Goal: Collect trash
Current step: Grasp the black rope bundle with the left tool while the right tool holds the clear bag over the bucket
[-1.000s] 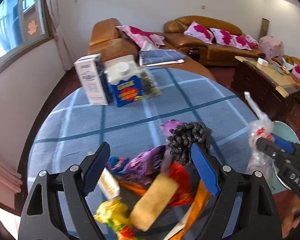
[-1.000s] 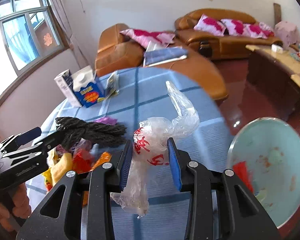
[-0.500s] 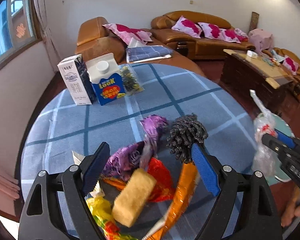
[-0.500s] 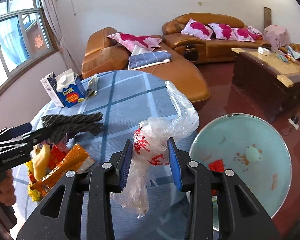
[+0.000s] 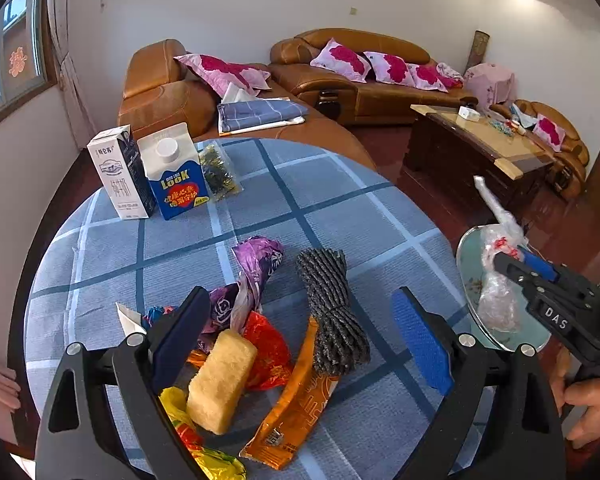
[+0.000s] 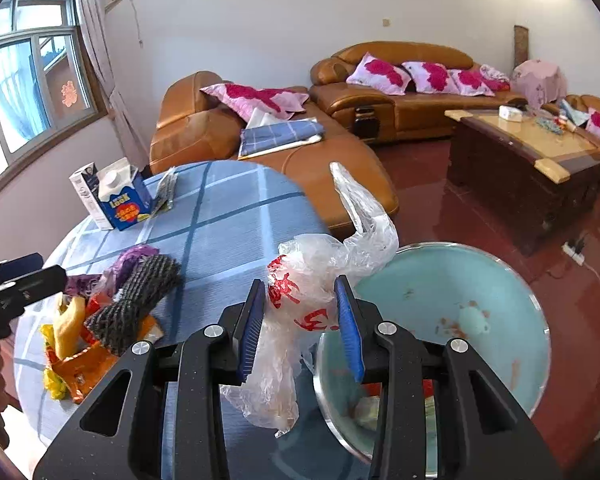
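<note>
Right wrist view: crumpled clear plastic bag [image 6: 300, 304] with red print sits at lower centre of the frame, pinched between the two blue pads of the right gripper [image 6: 300, 320]; jaws narrowed onto it, bag tail sticking up, rest hanging below. Bag is at the left rim of a pale blue bin [image 6: 500, 280], which fills the lower right of the frame beside the tabletop edge; some scraps lie at the bin's bottom.

Left wrist view: left gripper [image 5: 300, 336] at lower centre, jaws spread wide and just been opening further; pads press on nothing. Between and below the pads, lying on the tabletop [image 5: 340, 208]: dark grey rope bundle [image 5: 332, 308], yellow sponge block [image 5: 220, 380], orange wrapper [image 5: 296, 404], red wrapper [image 5: 268, 352], purple wrapper [image 5: 256, 268], yellow wrapper [image 5: 180, 408] at the bottom edge. Rope bundle lies partly over the orange wrapper.

Upper left of the frame, far side of the blue checked tabletop: white milk carton [image 5: 120, 172] and blue carton [image 5: 176, 172] standing upright, touching; small clear packet [image 5: 218, 174] leans just to their right.

Right edge of the frame: right gripper seen from the side with the bag, a hand [image 5: 584, 404] below it. Brown sofas [image 5: 380, 80] in the background.
</note>
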Action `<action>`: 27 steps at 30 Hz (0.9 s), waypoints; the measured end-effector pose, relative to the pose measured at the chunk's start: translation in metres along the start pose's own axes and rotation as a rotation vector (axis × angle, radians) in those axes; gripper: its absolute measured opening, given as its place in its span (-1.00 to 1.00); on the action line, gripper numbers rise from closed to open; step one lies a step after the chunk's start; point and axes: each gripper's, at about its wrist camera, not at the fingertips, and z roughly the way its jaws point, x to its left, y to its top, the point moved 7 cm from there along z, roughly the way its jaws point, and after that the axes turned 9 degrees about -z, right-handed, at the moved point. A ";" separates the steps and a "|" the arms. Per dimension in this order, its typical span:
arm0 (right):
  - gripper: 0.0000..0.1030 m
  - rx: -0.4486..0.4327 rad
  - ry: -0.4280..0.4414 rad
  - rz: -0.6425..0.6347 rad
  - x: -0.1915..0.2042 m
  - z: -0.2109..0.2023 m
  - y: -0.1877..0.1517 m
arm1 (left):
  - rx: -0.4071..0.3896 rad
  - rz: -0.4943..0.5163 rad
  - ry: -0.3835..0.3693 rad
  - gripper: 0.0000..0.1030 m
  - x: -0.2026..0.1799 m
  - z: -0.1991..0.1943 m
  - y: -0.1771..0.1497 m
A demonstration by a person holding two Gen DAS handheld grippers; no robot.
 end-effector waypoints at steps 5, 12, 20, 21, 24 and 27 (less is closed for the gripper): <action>-0.30 -0.002 -0.018 0.014 -0.011 -0.003 -0.003 | 0.021 0.026 0.038 0.74 -0.012 0.019 0.000; -0.30 -0.011 -0.012 0.012 -0.011 -0.011 -0.005 | 0.154 -0.005 0.153 -0.02 -0.015 0.078 -0.023; -0.30 -0.048 -0.041 0.014 -0.018 -0.024 -0.009 | 0.081 -0.125 0.179 -0.48 -0.005 0.063 -0.020; -0.30 -0.054 -0.047 0.011 -0.019 -0.027 -0.009 | 0.061 -0.118 0.191 -0.48 -0.008 0.057 -0.018; -0.30 -0.060 -0.056 0.006 -0.022 -0.032 -0.010 | 0.019 -0.090 0.197 -0.48 -0.023 0.042 -0.012; -0.30 -0.067 -0.074 -0.003 -0.026 -0.039 -0.013 | 0.001 -0.071 0.185 -0.48 -0.041 0.031 -0.010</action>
